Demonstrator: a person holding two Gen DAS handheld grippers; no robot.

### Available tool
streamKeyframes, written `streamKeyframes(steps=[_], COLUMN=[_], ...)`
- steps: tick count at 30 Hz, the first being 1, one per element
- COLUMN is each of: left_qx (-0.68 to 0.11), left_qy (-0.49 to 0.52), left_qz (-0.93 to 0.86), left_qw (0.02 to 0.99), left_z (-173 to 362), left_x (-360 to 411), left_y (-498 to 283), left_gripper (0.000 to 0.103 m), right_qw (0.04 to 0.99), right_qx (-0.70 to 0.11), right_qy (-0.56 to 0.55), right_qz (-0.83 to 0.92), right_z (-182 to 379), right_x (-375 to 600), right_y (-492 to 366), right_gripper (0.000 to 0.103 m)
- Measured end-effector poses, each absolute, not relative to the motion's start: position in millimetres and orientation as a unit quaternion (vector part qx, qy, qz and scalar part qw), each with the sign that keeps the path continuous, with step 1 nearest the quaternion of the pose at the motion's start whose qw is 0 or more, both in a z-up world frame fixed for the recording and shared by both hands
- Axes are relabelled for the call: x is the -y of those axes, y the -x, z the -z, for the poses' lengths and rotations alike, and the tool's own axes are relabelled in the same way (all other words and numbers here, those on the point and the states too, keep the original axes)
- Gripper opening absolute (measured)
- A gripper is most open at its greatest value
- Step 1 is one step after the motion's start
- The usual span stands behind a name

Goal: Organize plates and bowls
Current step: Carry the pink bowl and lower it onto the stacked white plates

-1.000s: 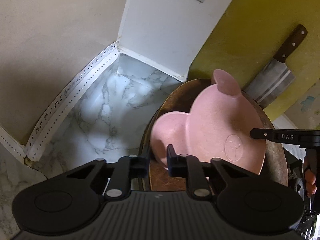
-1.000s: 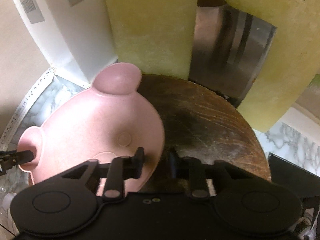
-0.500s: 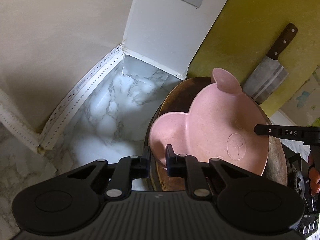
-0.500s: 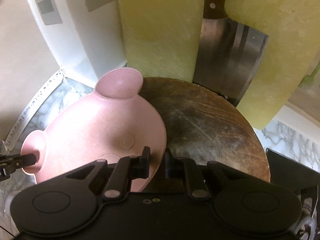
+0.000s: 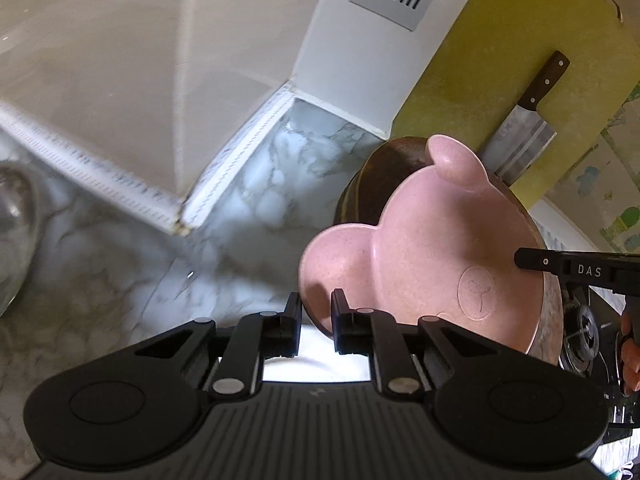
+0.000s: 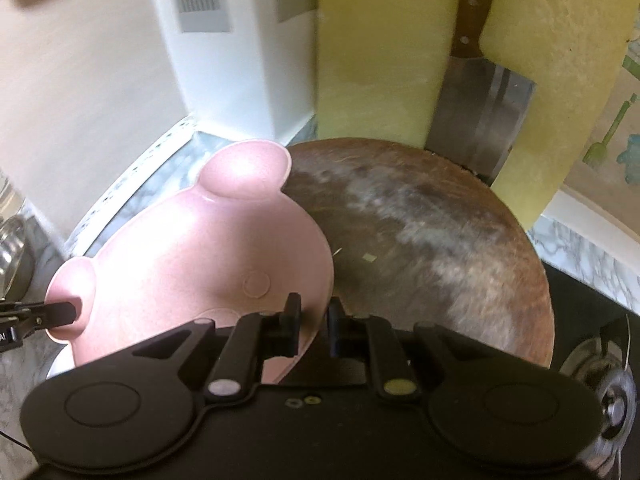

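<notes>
A pink bear-shaped plate [image 5: 432, 240] with two round ears is held in the air between both grippers, above and left of a round wooden chopping block [image 6: 432, 248]. My left gripper [image 5: 316, 320] is shut on the rim of the plate's near ear. My right gripper [image 6: 314, 324] is shut on the plate's [image 6: 192, 264] opposite rim. The right gripper's finger shows in the left wrist view [image 5: 560, 266], and the left gripper's finger shows in the right wrist view [image 6: 44, 314].
A cleaver [image 6: 480, 112] leans on a yellow cutting board [image 6: 376, 52] behind the block. A marble counter [image 5: 248, 216] runs to the wall corner. A glass vessel [image 5: 16, 232] stands far left. A stove burner [image 6: 612, 396] is at the right.
Both grippers have lifted the plate and carried it leftward off the chopping block; the counter and the glass vessel at the left have come into view. Both grips are unchanged.
</notes>
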State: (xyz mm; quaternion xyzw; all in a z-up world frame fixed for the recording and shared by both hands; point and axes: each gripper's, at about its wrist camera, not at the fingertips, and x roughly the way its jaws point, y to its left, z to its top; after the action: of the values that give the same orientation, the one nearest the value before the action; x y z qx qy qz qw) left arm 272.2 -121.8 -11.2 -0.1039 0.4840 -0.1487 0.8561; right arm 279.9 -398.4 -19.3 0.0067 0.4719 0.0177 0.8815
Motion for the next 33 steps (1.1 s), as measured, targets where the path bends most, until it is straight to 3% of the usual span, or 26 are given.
streamKeyframes(steps=[16,33], left_qx=[-0.498,-0.510], left_qy=[0.104,0.044], left_qz=[0.125,0.116], left_qw=[0.852,0.851], left_z=[15.8,50.7], left_x=[39.6,11.4], left_y=[-192.6,-171.6], left_gripper=[0.013,0.013], right_qw=[0.877,0.863], right_qx=[-0.478,-0.502], right_qy=[0.005,-0.038], right_qz=[-0.048,-0.034], right_z=[15.9,65.4], right_x=[312.0,272.6], right_y=[-207.4,-151.2], right_gripper=[0.014,0.015])
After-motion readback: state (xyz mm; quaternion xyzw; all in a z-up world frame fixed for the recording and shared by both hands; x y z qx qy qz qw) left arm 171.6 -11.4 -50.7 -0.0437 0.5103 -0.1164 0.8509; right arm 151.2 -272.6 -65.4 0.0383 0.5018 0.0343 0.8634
